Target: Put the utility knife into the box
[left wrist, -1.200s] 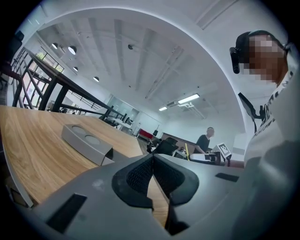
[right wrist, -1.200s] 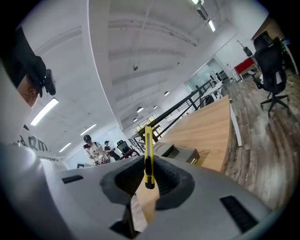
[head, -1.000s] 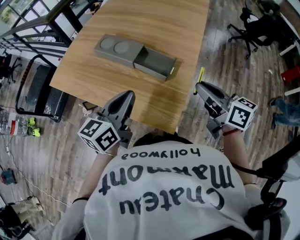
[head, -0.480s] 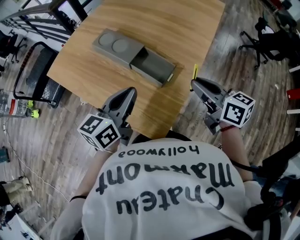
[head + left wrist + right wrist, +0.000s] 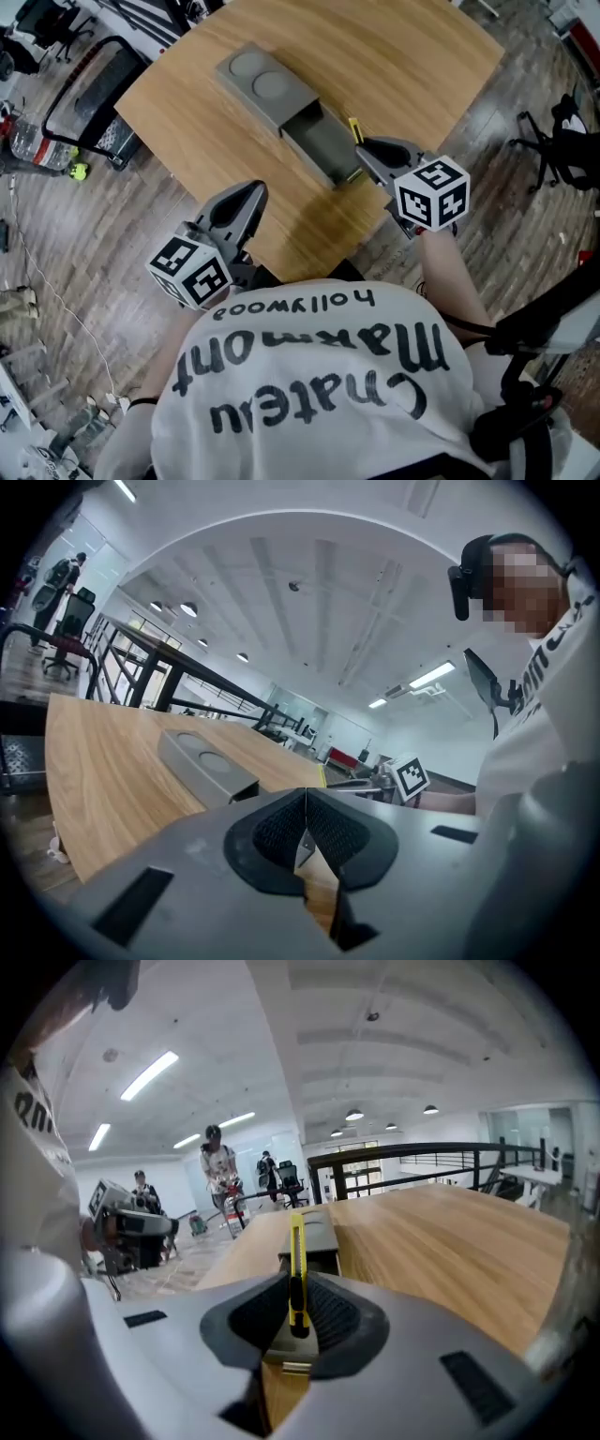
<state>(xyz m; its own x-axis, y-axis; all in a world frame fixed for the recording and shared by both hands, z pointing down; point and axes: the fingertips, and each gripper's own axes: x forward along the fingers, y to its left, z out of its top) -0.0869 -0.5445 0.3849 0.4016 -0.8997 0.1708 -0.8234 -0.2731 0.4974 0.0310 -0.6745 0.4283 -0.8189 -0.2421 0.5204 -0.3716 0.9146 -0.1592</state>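
Seen from above, a person stands at a light wooden table (image 5: 403,56) with a two-jaw tool in each hand. The right gripper (image 5: 362,150) has its jaws clamped on a slim yellow plastic utility knife (image 5: 296,1260), held on edge with its tip pointing ahead. The tip reaches the near end of a flat grey rectangular box (image 5: 267,89), whose sliding tray (image 5: 323,150) stands pulled open and looks empty. The left gripper (image 5: 305,810) hovers at the table's near edge, pads pressed together with nothing between them. To finish well, the knife should probably be carried over the tray, turned to lie along its length, lowered close to the tray floor, and only then released, so it neither bounces out nor catches the rim
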